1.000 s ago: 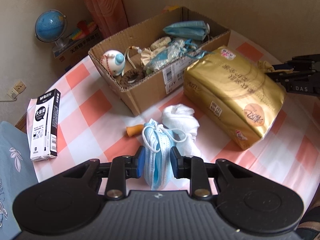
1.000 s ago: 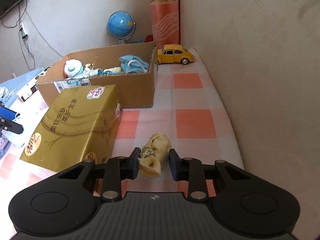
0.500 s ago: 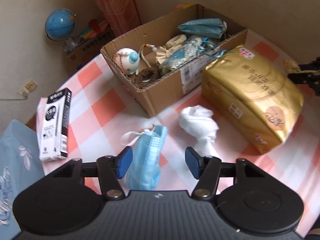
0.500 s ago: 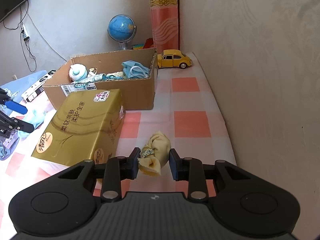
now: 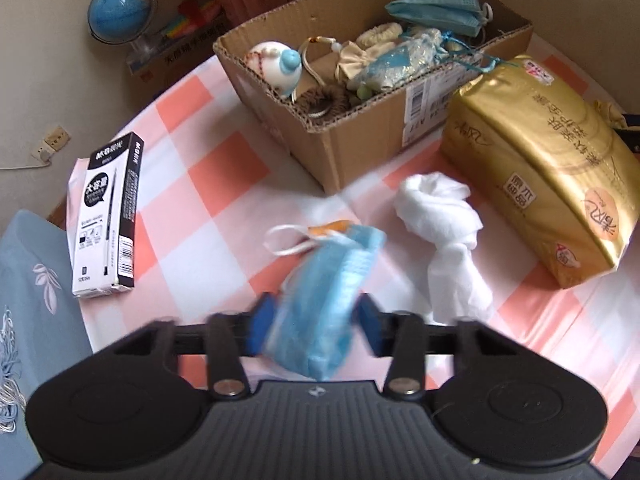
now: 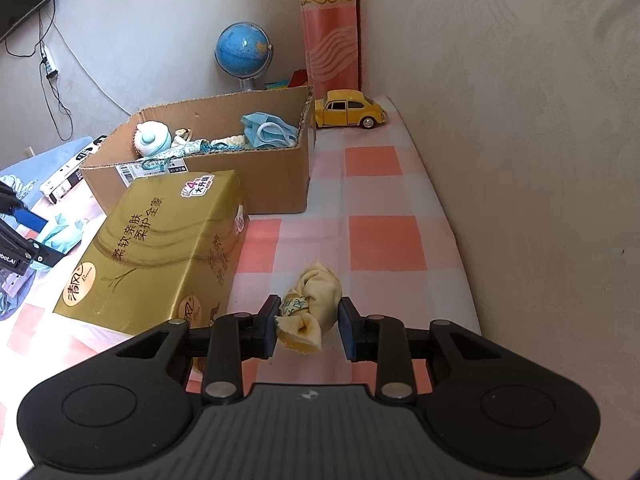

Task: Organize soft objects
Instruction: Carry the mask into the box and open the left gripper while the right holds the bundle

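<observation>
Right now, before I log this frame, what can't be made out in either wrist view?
- Left wrist view: the blue face mask is motion-blurred between the left gripper's closing jaws; pad contact is unclear.
- Left wrist view: an orange object is mostly hidden behind the mask.
- Left wrist view: the right gripper is cut off by the frame edge.
- Right wrist view: the cardboard box's near wall hides its lower contents.

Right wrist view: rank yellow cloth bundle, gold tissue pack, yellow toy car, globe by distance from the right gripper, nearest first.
1. yellow cloth bundle: between the jaws of the right gripper.
2. gold tissue pack: just left, on the checked cloth.
3. yellow toy car: far end, by the wall, right of the cardboard box.
4. globe: behind the box, farthest.
</observation>
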The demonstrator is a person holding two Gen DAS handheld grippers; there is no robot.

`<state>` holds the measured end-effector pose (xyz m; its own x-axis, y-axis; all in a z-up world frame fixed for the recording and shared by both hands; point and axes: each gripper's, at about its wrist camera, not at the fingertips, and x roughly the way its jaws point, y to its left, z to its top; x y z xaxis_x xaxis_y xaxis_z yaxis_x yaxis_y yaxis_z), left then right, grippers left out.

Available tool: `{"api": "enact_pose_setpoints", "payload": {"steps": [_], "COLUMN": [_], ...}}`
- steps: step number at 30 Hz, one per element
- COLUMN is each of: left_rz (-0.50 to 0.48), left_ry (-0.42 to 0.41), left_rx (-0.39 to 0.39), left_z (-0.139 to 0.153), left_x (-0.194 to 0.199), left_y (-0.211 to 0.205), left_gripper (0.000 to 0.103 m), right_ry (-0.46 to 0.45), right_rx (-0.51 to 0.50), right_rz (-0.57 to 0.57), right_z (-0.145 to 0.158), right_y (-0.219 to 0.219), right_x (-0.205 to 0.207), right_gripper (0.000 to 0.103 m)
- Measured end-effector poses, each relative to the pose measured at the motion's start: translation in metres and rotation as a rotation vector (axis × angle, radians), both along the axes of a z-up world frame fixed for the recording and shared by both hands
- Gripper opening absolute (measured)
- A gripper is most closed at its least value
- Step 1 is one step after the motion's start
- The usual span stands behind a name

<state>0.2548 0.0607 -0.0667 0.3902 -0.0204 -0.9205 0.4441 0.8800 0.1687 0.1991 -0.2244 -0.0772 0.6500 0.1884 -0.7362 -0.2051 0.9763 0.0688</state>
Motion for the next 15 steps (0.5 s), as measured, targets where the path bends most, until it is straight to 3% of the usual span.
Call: {"api": "enact_pose_setpoints", "payload": {"steps": [6,15], "left_rz": [0.007,0.008], "left_ry": [-0.024,-0.09], "left_rx": [-0.015,-0.038], "left_z": [0.012,0.042], "left_x": [-0.006,-0.018], "left_y": [0.001,-0.001], "left_gripper": [0.022,0.018], "right_ry": [-0.013,-0.033], "right_rx": [0.0,0.012], "right_rz": [-0.003,0.001], "right_z": [0.005,0.014], "right_y": [-0.001,-0.003], "right_x": [-0.003,-0.014], "right_gripper": [0.035,0.035]}}
